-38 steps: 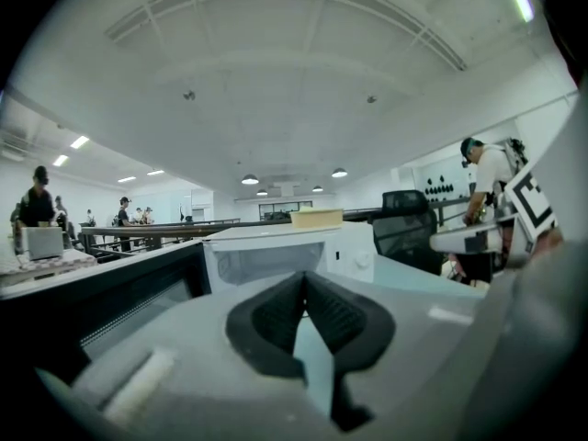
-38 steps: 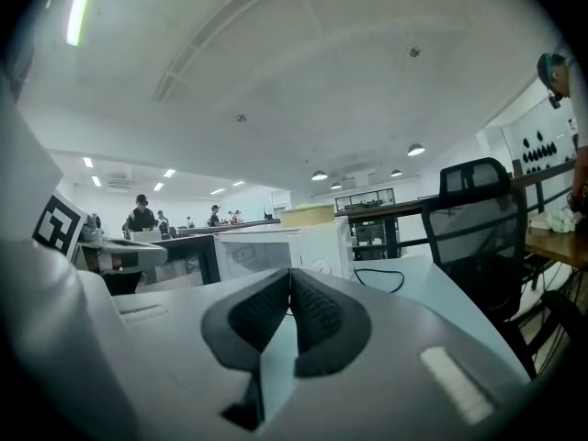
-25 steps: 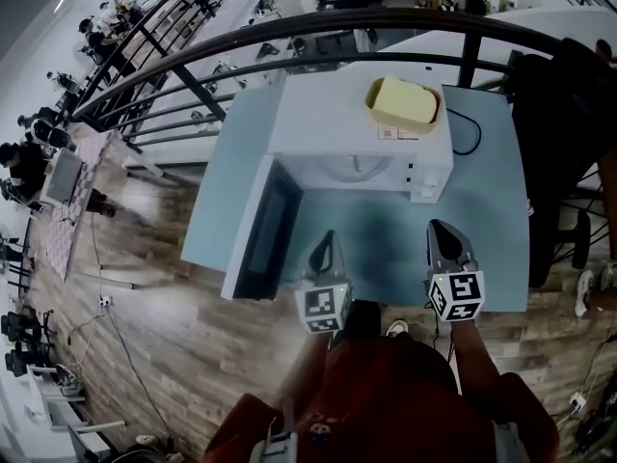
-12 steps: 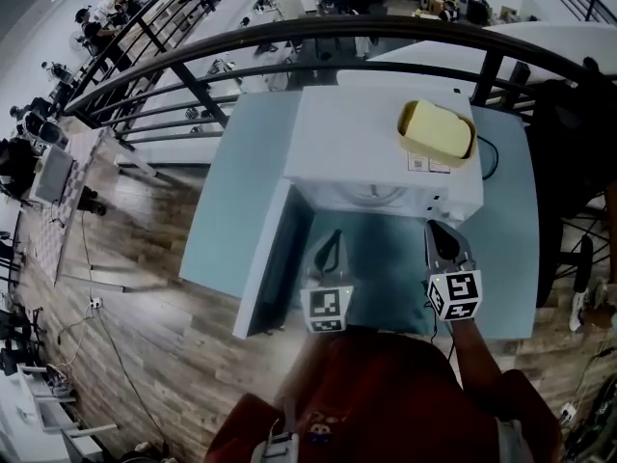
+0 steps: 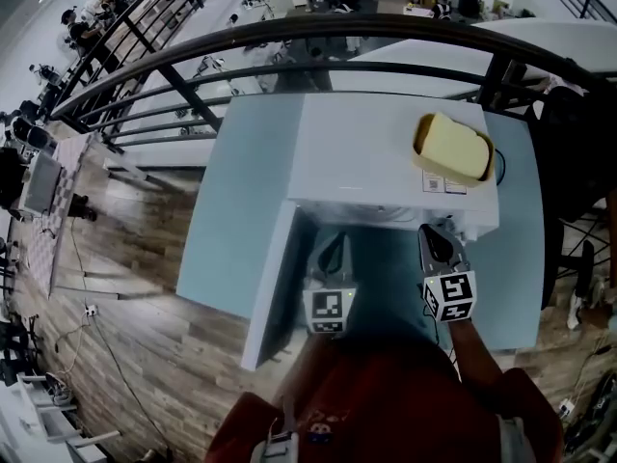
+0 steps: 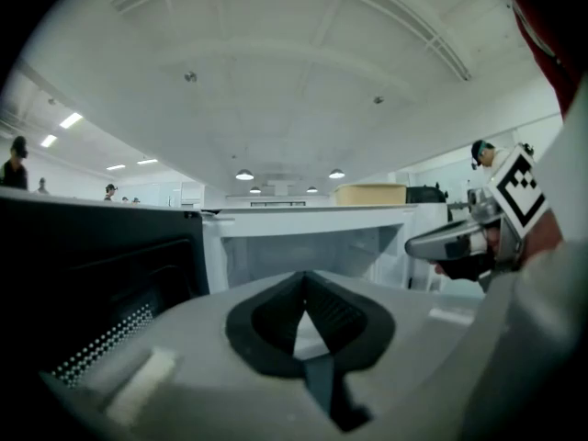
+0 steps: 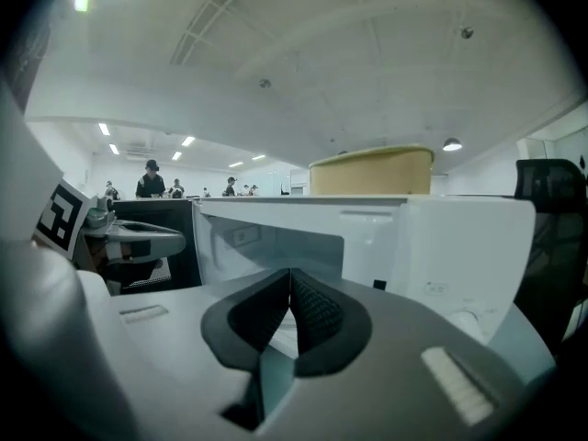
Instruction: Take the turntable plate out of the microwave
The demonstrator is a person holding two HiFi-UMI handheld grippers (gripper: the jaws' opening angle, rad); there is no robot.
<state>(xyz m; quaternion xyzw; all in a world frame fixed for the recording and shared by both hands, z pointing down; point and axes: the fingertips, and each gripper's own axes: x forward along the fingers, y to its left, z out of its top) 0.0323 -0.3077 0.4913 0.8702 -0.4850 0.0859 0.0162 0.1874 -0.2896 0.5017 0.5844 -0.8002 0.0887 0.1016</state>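
Tools (image 5: 335, 246) (image 5: 433, 236) (both closed) before open microwave (image 5: 371, 152)

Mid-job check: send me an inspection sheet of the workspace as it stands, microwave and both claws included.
Surface: light blue table, carrying the microwave.
Job's things: white microwave, door swung open to the left; turntable plate cannot be made out inside.
Clutter: yellow tub on the microwave's top, right side.
Grippers: left claw and right claw both shut, empty, pointed at the open cavity.
Cables: dark cable on the table at the microwave's right.
Surroundings: black railing behind the table, wooden floor, dark chair at right.
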